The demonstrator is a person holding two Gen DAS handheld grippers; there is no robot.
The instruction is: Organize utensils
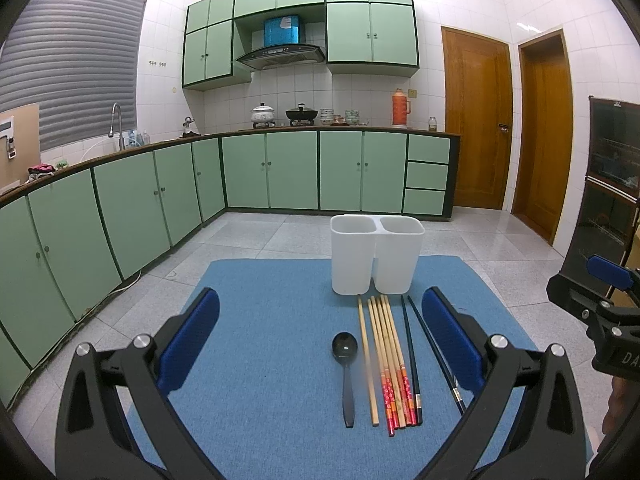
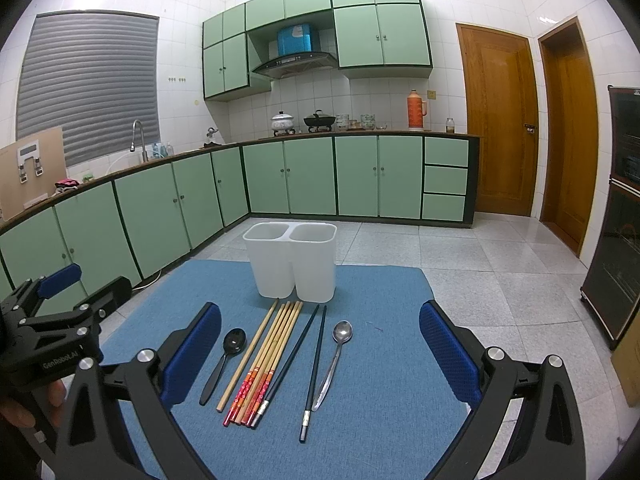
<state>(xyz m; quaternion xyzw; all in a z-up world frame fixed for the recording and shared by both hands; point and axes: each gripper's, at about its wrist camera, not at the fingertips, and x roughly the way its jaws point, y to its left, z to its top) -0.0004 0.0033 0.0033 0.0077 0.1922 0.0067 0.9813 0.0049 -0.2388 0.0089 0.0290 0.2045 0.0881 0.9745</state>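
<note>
Left wrist view shows the left gripper point(image 1: 320, 344) hanging over a blue mat point(image 1: 256, 300) with its jaws spread wide and nothing between them. From left to right on the mat lie a black spoon point(image 1: 347, 372), one plain wooden chopstick point(image 1: 367, 364), a tight bundle of bamboo chopsticks point(image 1: 388, 360) with red patterned ends, and two black chopsticks point(image 1: 412, 356), the right one angled away from the other. Just beyond their tips stands a white two-compartment holder point(image 1: 376, 256), upright, both compartments showing no contents. At the far right edge part of the right gripper appears.

Right wrist view has the right gripper point(image 2: 320, 348) likewise wide open and holding nothing above the mat point(image 2: 380, 380). The same row appears here, and to the right of the black chopsticks point(image 2: 316, 364) lies a metal spoon point(image 2: 336, 360), its handle touching the right chopstick. The holder point(image 2: 292, 260) stands just behind the row. At the left edge a hand point(image 2: 24, 408) holds the left gripper's body.
</note>
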